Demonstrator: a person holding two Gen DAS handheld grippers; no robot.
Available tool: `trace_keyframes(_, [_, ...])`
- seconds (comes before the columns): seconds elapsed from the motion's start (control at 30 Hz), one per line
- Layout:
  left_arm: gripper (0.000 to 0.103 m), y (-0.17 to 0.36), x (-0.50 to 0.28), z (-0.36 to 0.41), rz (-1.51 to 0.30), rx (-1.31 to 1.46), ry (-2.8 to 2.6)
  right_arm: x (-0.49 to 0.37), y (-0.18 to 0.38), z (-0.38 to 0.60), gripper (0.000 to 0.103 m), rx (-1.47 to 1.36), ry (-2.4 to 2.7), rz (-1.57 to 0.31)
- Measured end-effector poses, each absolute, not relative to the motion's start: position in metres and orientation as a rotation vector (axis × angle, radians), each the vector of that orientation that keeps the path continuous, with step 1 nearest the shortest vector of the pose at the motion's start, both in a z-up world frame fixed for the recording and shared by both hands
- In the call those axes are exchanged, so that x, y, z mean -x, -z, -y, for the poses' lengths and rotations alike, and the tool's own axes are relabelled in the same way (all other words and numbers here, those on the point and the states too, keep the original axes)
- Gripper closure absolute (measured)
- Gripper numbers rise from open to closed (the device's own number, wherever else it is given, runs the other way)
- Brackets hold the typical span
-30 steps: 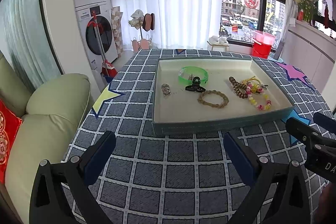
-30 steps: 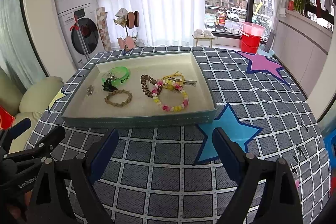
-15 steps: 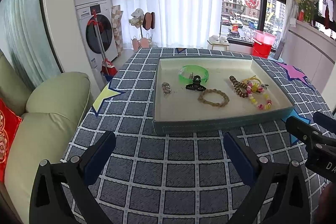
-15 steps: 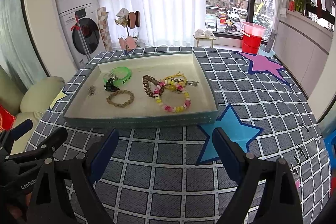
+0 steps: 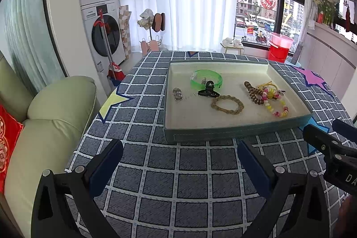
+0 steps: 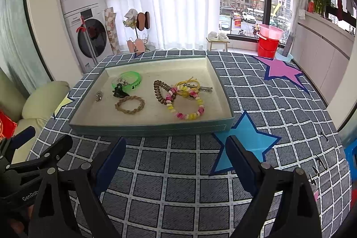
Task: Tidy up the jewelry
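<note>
— Starting at the left, what's in the tray [image 5: 223, 134]?
— Small silver rings [image 5: 177, 94], then a green bangle [image 5: 206, 78] with a black hair clip [image 5: 208, 90] at its near edge, a braided bracelet [image 5: 227, 104], a brown coil tie [image 5: 253, 94] and a pastel bead bracelet [image 5: 276, 105].
— And the claws?
— Left gripper [image 5: 179, 165] and right gripper [image 6: 175, 161] both spread wide, holding nothing, above the checked tablecloth [image 6: 178, 189] short of the tray.

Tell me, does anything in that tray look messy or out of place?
Yes: on the right of the shallow teal tray, the pink-and-yellow bead bracelet, brown coiled hair tie and yellow elastic bands lie tangled in one heap. The black claw clip overlaps the green plastic bangle.
</note>
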State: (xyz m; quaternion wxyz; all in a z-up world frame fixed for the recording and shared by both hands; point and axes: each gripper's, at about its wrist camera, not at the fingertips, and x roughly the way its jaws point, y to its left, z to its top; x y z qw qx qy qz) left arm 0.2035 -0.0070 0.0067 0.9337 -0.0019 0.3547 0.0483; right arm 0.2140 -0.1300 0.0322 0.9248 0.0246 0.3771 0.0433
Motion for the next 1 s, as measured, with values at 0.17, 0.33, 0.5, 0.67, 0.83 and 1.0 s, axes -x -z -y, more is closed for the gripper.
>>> trace_keyframes(0.17, [0.0,-0.0067,-0.2034,0.0065,-0.725,0.005,-0.101,-0.2138,-0.0328,0.1291,0.011,-0.048,-0.09,-0.772])
trace_keyframes(0.33, [0.0,-0.0068,-0.2036,0.0067,-0.726,0.005,-0.099,-0.2135,-0.0328,0.1293,0.011,-0.048,-0.09,-0.772])
trace_keyframes(0.5, [0.0,-0.007,-0.2039,0.0071,-0.725,0.004,-0.098,-0.2135,-0.0328,0.1294,0.011,-0.049,-0.091,-0.772])
trace_keyframes(0.67, [0.0,-0.0073,-0.2036,0.0072,-0.725,0.005,-0.099,-0.2134,-0.033,0.1289,0.011,-0.049,-0.09,-0.772])
trace_keyframes(0.83, [0.0,-0.0082,-0.2035,0.0072,-0.723,0.005,-0.099,-0.2132,-0.0336,0.1289,0.011,-0.049,-0.091,-0.771])
trace_keyframes(1.0, [0.0,-0.0098,-0.2032,0.0069,-0.722,0.005,-0.103,-0.2132,-0.036,0.1281,0.011,-0.049,-0.093,-0.77])
